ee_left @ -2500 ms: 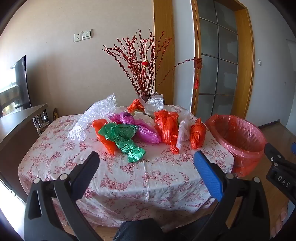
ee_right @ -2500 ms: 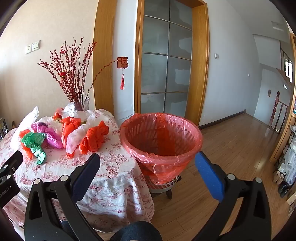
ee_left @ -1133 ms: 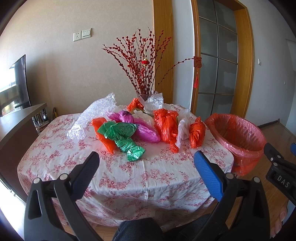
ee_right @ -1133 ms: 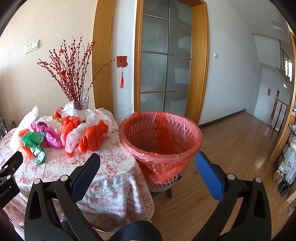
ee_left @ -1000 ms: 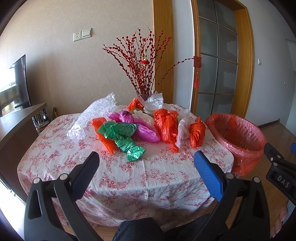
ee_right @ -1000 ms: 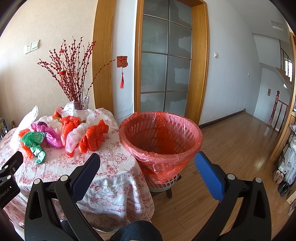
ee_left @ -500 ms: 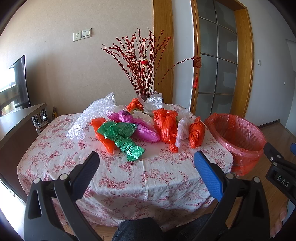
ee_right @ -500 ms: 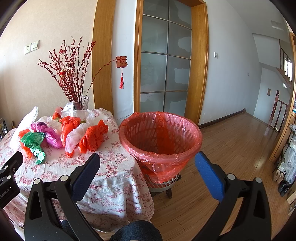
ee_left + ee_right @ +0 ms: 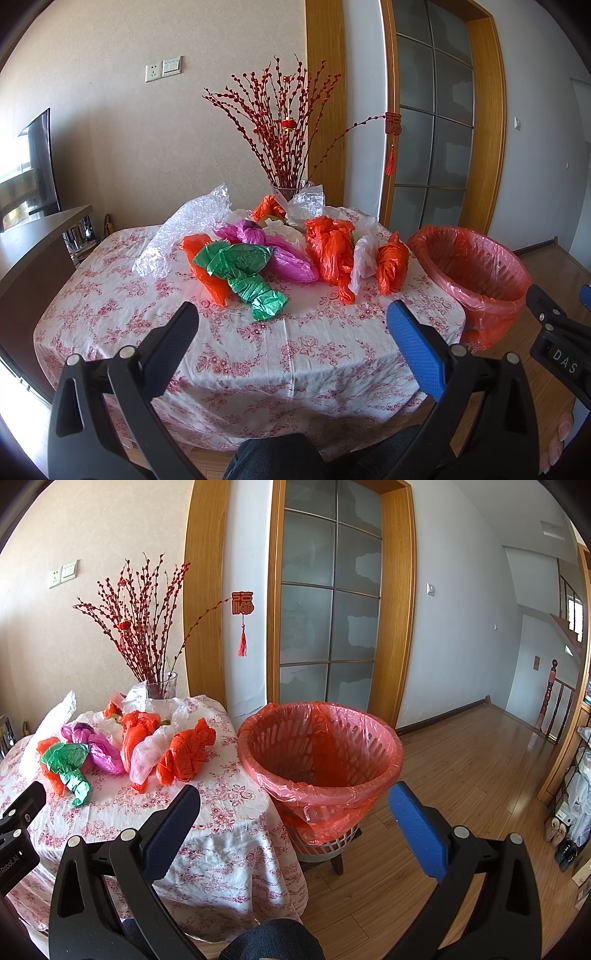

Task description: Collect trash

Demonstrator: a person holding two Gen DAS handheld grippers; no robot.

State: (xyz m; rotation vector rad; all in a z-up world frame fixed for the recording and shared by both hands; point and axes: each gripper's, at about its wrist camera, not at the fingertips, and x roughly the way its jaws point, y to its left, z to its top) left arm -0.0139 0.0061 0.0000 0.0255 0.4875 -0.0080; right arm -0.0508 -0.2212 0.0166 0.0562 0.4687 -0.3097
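Observation:
Crumpled plastic bags lie in a heap on the floral tablecloth [image 9: 295,354]: a green one [image 9: 243,269], a purple one [image 9: 280,254], several orange ones [image 9: 332,251] and a white one [image 9: 364,258]. A basket lined with a red bag [image 9: 476,273] stands right of the table; it also shows in the right wrist view [image 9: 321,760]. My left gripper [image 9: 291,325] is open and empty, short of the heap. My right gripper [image 9: 295,808] is open and empty, in front of the basket.
A glass vase of red berry branches [image 9: 288,147] stands at the back of the table beside clear bubble wrap [image 9: 184,229]. A dark cabinet [image 9: 33,251] is to the left. Wooden floor [image 9: 461,782] and a glass door [image 9: 328,602] lie to the right.

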